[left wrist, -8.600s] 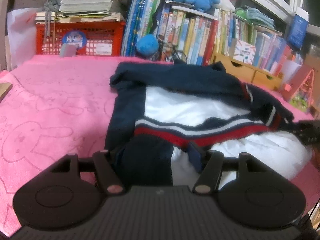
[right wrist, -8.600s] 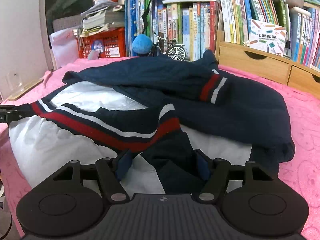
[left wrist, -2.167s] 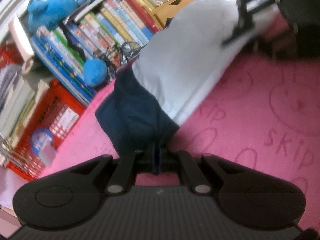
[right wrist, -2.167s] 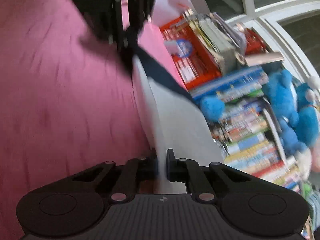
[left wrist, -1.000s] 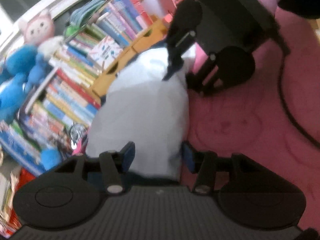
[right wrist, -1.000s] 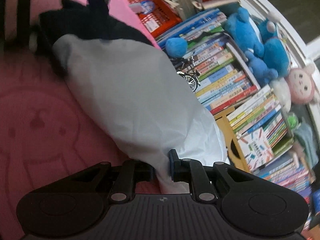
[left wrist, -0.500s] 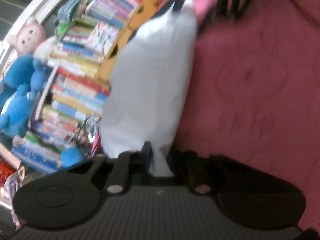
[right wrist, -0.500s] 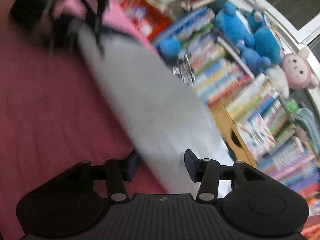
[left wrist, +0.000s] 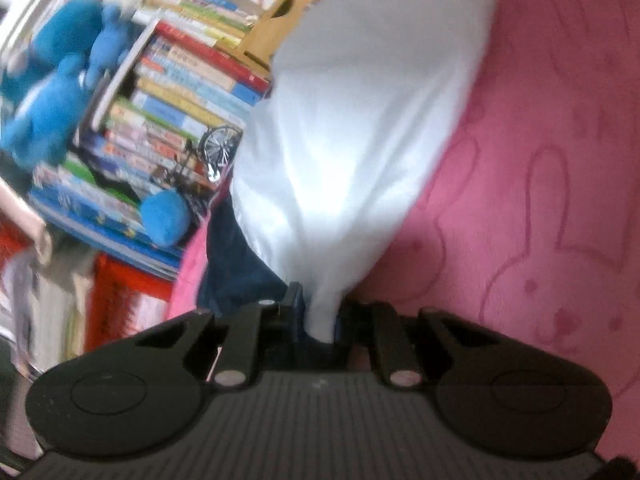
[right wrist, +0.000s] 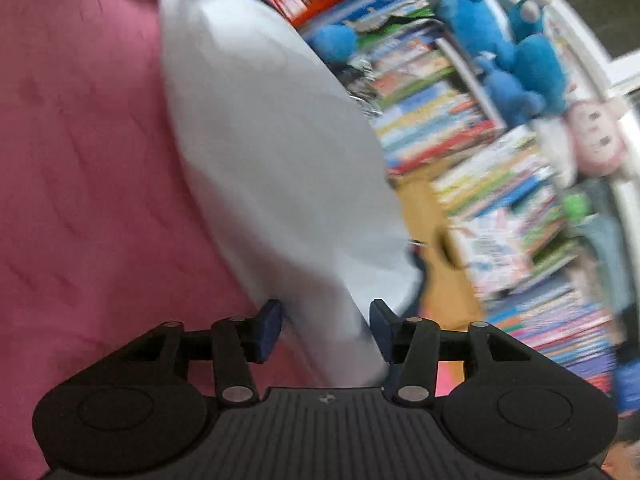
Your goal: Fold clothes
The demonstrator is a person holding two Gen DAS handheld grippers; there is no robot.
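A white garment (left wrist: 360,128) with navy parts (left wrist: 236,264) lies stretched in a long fold across the pink rabbit-print cloth (left wrist: 552,184). In the left wrist view my left gripper (left wrist: 318,314) is shut on the garment's near corner, white fabric pinched between its blue pads. In the right wrist view the same white garment (right wrist: 260,148) runs away from my right gripper (right wrist: 326,322). That gripper's jaws are opening. Fabric still lies between the fingers (right wrist: 270,322), which stand apart from it.
Rows of books (left wrist: 180,92) line the back edge, with blue plush toys (left wrist: 52,92), a small model bicycle (left wrist: 212,152), a wooden drawer unit (left wrist: 288,8) and a red crate (left wrist: 128,292). In the right wrist view the books (right wrist: 500,208) fill the right side.
My left gripper closed on the garment's corner and swung across it. My right gripper let go of the white fabric and its fingers spread wide.
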